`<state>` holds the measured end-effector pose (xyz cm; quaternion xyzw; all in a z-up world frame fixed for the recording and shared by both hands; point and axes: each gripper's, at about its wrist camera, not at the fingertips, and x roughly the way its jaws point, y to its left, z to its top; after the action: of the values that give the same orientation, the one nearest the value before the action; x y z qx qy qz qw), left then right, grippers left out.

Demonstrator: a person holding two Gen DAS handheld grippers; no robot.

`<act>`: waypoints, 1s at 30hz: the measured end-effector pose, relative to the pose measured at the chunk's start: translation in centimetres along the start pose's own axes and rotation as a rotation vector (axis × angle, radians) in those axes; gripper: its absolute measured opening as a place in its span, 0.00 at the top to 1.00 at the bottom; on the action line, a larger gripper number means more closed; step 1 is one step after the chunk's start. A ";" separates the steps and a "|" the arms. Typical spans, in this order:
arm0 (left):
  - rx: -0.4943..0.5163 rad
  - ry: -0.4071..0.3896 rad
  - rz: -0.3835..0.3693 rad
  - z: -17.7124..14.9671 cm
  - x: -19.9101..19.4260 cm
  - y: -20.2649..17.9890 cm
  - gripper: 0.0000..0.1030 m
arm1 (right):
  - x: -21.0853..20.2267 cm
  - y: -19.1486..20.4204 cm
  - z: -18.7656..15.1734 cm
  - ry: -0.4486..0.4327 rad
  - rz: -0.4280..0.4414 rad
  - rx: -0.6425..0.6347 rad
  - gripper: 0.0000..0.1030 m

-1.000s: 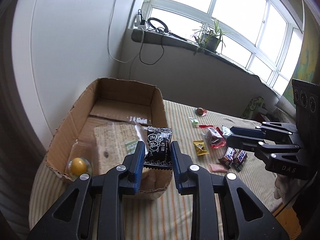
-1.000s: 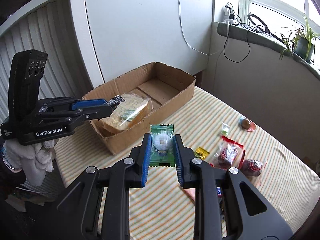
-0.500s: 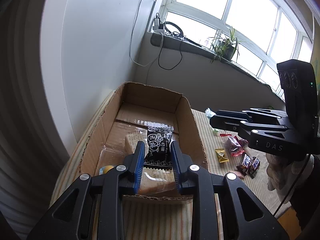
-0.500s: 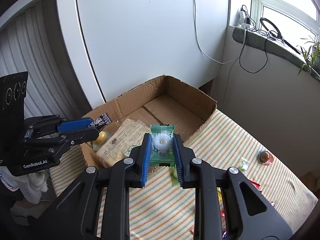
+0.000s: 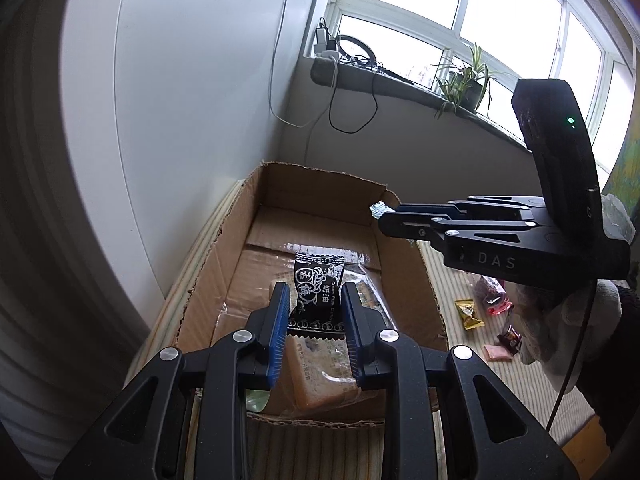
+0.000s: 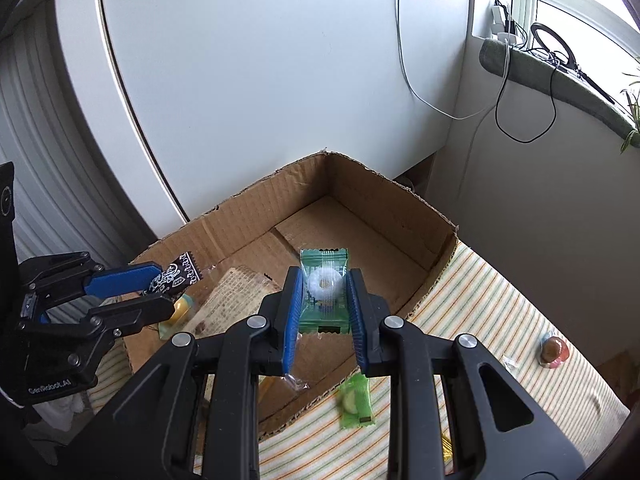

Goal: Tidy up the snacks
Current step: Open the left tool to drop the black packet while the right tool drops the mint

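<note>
Now both my claws have swung over the cardboard box [image 6: 404, 216]: left gripper [image 5: 314, 332] pinching the black candy packet [image 5: 318, 284], right gripper [image 6: 324, 312] clamping the green ring-candy packet [image 6: 324, 280], both toward twelve o'clock, ready to drop.

Each camera sits just behind its own tool, looking forward and down along the fingers. Both views close in on the same cardboard box [image 5: 320, 208] [image 6: 384, 208], from its near end and its right side, and each catches the other tool.
</note>
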<state>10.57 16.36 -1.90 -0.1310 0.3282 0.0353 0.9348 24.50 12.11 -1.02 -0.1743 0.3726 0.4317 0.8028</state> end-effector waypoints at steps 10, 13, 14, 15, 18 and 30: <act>0.014 0.009 0.022 -0.1 0.3 0.0 0.76 | 1.5 0.2 0.3 0.018 0.002 -0.012 0.67; 0.013 0.009 0.022 0.0 0.3 -0.1 0.76 | 1.0 0.4 0.4 -0.007 -0.008 -0.014 0.30; 0.012 0.009 0.024 0.0 0.3 -0.1 0.76 | 0.8 0.4 0.4 -0.016 -0.015 -0.015 0.27; 0.012 0.010 0.028 0.0 0.3 -0.1 0.69 | 0.7 0.5 0.5 -0.019 -0.019 -0.015 0.27; 0.010 0.002 0.032 -0.1 0.1 -0.1 0.54 | 0.3 0.5 0.6 -0.025 -0.034 -0.016 0.16; 0.019 -0.008 0.033 0.0 -0.7 -0.7 0.54 | -1.6 0.1 0.1 -0.044 -0.058 -0.006 0.11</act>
<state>10.11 15.65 -1.32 -0.1166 0.3268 0.0482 0.9366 23.92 11.32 0.23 -0.1780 0.3485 0.4132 0.8222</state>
